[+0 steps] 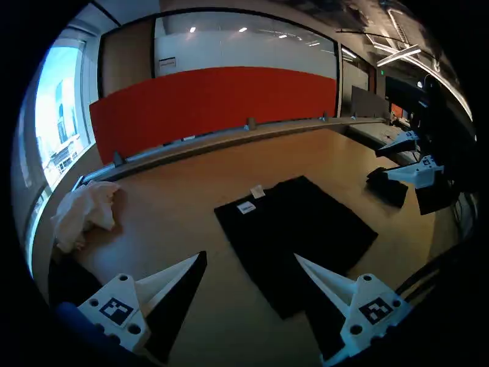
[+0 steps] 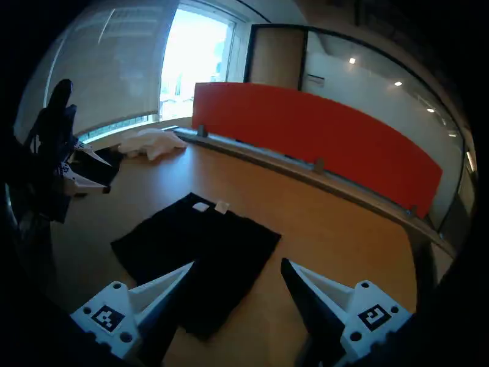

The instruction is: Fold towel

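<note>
A black towel (image 1: 299, 238) lies flat on the wooden table, with two small white tags (image 1: 252, 199) near its far edge. My left gripper (image 1: 250, 260) hovers open above the towel's near side, nothing between its fingers. In the left gripper view the right gripper (image 1: 411, 160) hangs at the far right of the table, open. In the right gripper view the same black towel (image 2: 195, 257) lies ahead, and my right gripper (image 2: 238, 266) is open above its near right part. The left gripper (image 2: 85, 171) appears at the left there, held by a hand.
A crumpled white cloth (image 1: 82, 214) lies at the table's left end near the window, seen also as the white cloth (image 2: 150, 142). An orange divider panel (image 1: 214, 104) with a rail runs along the table's far edge. Bare wood surrounds the towel.
</note>
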A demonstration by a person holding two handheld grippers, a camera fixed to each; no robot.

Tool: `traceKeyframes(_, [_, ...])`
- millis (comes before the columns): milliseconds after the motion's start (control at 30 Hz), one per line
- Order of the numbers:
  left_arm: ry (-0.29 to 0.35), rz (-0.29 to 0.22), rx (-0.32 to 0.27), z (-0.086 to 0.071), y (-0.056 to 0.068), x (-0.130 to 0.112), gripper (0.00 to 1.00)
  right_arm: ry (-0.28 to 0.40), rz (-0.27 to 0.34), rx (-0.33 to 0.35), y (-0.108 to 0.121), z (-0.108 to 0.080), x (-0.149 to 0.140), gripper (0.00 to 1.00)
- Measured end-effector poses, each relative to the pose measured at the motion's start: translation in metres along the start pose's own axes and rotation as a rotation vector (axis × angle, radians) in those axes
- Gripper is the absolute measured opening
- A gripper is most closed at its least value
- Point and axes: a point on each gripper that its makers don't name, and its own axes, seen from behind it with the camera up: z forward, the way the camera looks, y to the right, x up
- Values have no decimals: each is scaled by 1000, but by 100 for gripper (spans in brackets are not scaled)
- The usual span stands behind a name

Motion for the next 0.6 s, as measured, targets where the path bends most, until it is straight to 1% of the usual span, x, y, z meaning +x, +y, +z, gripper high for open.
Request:
traceKeyframes(300, [-79,6,-33,15,15,-39,95,-67,-6,37,-17,10,-41,100])
traceKeyframes(600, [-135,23,-64,28,27,-66,95,-125,-7,54,-26,17,-77,100])
